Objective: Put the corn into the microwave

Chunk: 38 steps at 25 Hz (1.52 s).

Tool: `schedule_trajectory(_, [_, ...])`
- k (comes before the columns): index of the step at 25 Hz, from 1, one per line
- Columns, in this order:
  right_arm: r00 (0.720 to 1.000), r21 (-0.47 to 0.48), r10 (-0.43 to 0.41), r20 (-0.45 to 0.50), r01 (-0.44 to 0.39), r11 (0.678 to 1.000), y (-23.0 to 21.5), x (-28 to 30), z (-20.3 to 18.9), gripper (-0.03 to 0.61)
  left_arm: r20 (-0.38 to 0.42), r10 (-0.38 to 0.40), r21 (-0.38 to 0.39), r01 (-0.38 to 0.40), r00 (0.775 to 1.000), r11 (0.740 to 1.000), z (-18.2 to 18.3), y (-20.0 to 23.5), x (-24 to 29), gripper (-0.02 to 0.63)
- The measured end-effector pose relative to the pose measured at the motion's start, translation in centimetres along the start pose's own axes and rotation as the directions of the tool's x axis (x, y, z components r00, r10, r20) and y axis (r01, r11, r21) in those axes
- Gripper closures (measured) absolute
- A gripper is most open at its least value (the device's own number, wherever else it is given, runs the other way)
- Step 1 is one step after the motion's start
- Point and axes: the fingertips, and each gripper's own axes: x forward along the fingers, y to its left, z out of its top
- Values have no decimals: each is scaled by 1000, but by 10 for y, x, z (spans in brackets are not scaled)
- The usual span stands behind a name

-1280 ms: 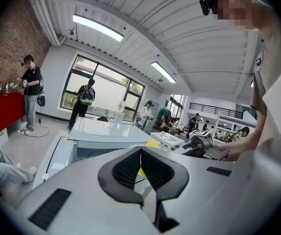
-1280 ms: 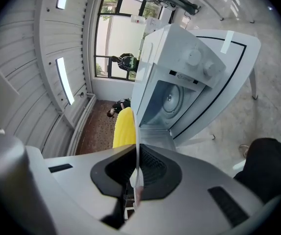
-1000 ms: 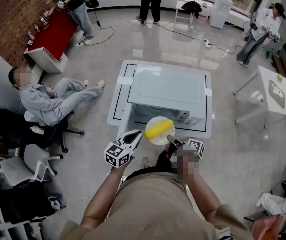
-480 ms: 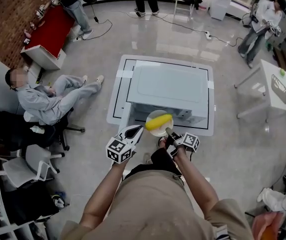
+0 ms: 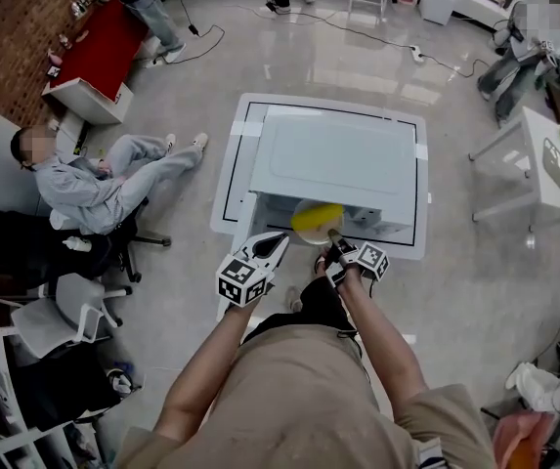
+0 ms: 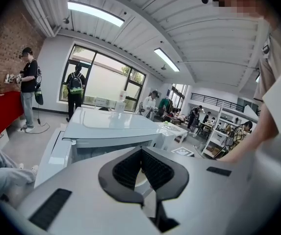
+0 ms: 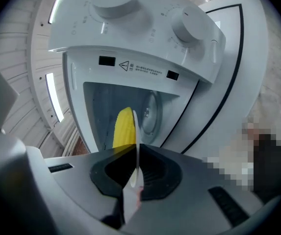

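Observation:
A yellow corn cob (image 5: pixel 318 217) lies on a small white plate (image 5: pixel 299 226). My right gripper (image 5: pixel 332 236) is shut on the plate's near rim. In the right gripper view the plate (image 7: pixel 137 131) shows edge-on between the pads, and the corn (image 7: pixel 122 127) sits just inside the open cavity of the white microwave (image 7: pixel 130 38). The microwave (image 5: pixel 338 159) stands on a low white platform (image 5: pixel 236 179), with its front towards me. My left gripper (image 5: pixel 281 239) is shut and holds nothing, just left of the plate. It faces the microwave (image 6: pixel 106 126).
A person sits on the floor at the left (image 5: pixel 94 189), beside office chairs (image 5: pixel 60 311). A red table (image 5: pixel 104 52) stands at the far left and a white table (image 5: pixel 553 164) at the right. Cables run across the grey floor behind the microwave.
Both grippers moved forward and down towards the microwave. The plate with the corn went from in front of the microwave to its opening.

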Motion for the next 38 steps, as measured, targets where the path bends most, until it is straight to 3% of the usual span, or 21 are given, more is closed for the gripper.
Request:
schedule_trajectory(12, [995, 64, -14, 101, 8, 998, -29, 39, 31, 562, -50, -14, 9, 14, 999, 1000, -1, -1, 25, 607])
schedule_trajectory(35, [965, 83, -162, 206, 148, 986, -46, 74, 52, 561, -77, -49, -32, 46, 996, 998, -17, -15, 38, 607])
schedule_trajectory(36, [969, 67, -149, 195, 138, 988, -43, 74, 51, 554, -75, -52, -33, 50, 996, 998, -16, -17, 39, 607])
schedule_trajectory(38, [979, 16, -114, 167, 113, 994, -35, 73, 49, 438, -69, -57, -35, 55, 996, 998, -13, -18, 40, 607])
